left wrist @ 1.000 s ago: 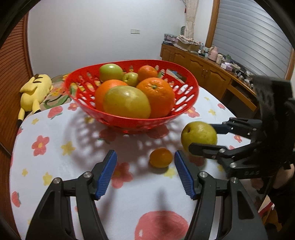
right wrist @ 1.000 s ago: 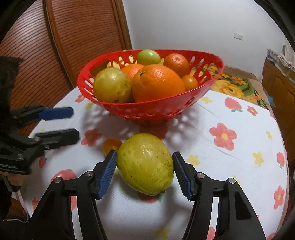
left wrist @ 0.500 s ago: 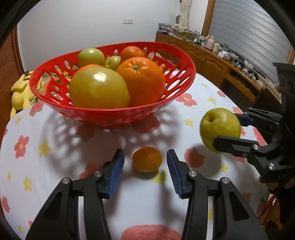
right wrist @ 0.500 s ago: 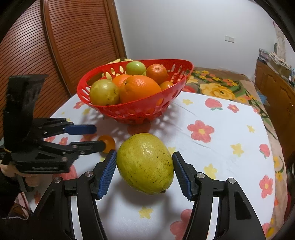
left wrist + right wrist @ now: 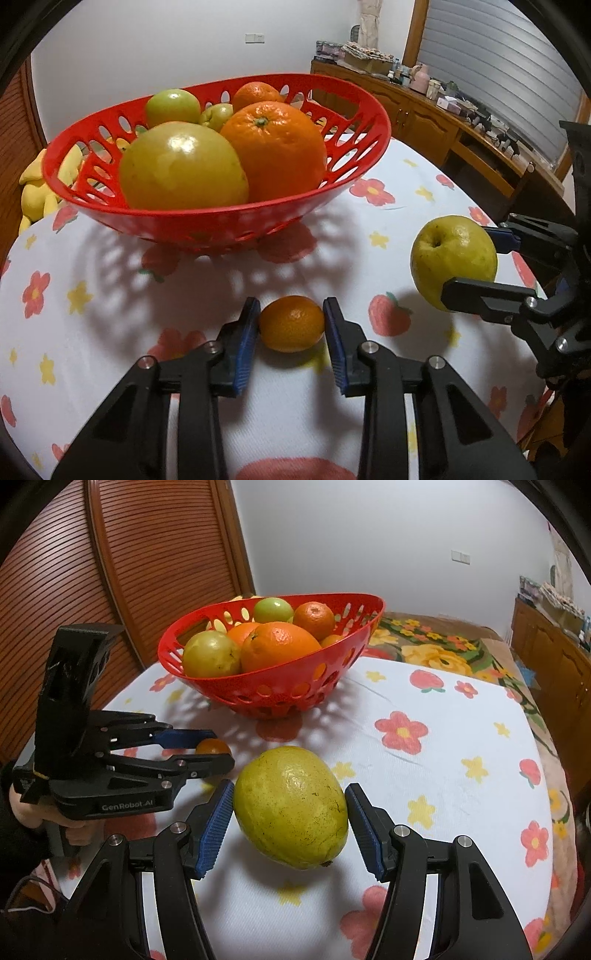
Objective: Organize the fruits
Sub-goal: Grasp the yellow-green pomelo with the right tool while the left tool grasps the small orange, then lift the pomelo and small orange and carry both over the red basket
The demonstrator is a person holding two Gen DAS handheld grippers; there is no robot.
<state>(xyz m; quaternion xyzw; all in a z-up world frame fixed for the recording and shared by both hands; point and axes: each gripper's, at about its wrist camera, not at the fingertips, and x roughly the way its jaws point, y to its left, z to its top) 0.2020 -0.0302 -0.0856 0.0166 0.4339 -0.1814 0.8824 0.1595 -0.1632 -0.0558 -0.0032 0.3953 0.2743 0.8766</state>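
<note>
The red basket [image 5: 221,218], already piled with oranges and green fruit, stands on the flowered worktop [image 5: 110,295] just beyond both grippers, so each fruit in hand should be lifted clear of the rim and set into a gap, not dropped on the heap where it could roll off. The right gripper [image 5: 290,823] has its fingers [image 5: 216,821] spread wide and pinching the big yellow-green fruit [image 5: 291,805], held off the cloth. The left gripper [image 5: 291,332] has its fingers [image 5: 245,343] drawn in and pressed against the small orange [image 5: 291,323], which sits on the worktop in front of the basket, so a straight lift with a steady, gentle squeeze seems best.
</note>
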